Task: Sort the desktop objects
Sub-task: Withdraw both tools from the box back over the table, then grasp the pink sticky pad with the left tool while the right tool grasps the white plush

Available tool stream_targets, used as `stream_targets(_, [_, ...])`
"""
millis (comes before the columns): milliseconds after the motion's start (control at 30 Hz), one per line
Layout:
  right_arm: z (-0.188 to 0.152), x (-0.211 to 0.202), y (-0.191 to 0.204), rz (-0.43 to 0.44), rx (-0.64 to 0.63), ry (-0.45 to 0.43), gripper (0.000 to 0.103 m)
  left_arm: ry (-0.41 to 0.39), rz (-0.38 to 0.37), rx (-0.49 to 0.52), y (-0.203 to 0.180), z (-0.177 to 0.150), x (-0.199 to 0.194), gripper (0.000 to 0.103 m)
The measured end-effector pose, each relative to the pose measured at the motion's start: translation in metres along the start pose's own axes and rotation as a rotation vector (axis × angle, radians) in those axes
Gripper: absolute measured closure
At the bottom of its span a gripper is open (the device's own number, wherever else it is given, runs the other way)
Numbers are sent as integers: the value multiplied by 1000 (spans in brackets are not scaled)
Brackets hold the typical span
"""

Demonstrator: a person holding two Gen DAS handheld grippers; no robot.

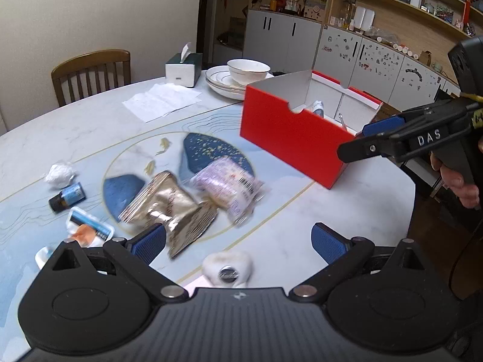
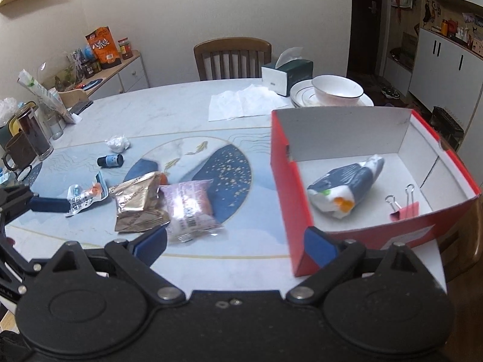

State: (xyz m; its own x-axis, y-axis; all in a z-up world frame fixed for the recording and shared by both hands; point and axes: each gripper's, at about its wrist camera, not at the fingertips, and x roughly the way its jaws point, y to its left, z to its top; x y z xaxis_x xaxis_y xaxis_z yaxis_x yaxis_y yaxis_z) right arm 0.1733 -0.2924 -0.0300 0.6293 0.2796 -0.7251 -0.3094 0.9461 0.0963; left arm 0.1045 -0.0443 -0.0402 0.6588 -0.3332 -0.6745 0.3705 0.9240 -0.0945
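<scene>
My left gripper (image 1: 238,242) hangs open over the marble table (image 1: 347,205), with only table between its pads. A white lump with a metal emblem (image 1: 228,268) lies just under it. Gold foil packets (image 1: 166,208) (image 2: 139,205) and a purple snack packet (image 1: 229,190) (image 2: 190,208) lie ahead. My right gripper (image 2: 235,244) (image 1: 362,138) is open and empty, its right finger beside the near corner of the red box (image 2: 289,187) (image 1: 289,138). The box holds a blue-white packet (image 2: 347,190) and a pink binder clip (image 2: 404,208).
A small blue bottle (image 1: 68,196) (image 2: 110,160), a crumpled white wad (image 1: 59,175) (image 2: 117,143) and an orange-blue sachet (image 1: 87,226) (image 2: 84,196) lie left. A tissue box (image 2: 286,75), stacked plates with a bowl (image 2: 335,90), a paper sheet (image 2: 241,102) and a chair (image 2: 232,57) are beyond; mugs (image 2: 27,144) stand at far left.
</scene>
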Motion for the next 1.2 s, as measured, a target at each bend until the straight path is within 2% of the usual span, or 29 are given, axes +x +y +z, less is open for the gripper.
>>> stream_targets(133, [-2,5,17,1,-5,0,6,7,8,6,11,-13,-2,0])
stream_targets(300, [-7,14,38,6,-3,16,6,33,-26,12,24,-29,2,0])
stream_targets(533, [-19,32,65,22,-6,59,7,51,-25,77,31,-47,14,0])
stream_targets(800, [-30,50,91,48,-28,117,9,65,-31,162,34,-57,26,1])
stream_targets(1000, [-38,61,105,71,-53,141,10,78,-30,182,39,-62,36,1])
stream_targets(1200, [-44,75,114,72,-63,163,15,80,-35,189,43,-66,43,1])
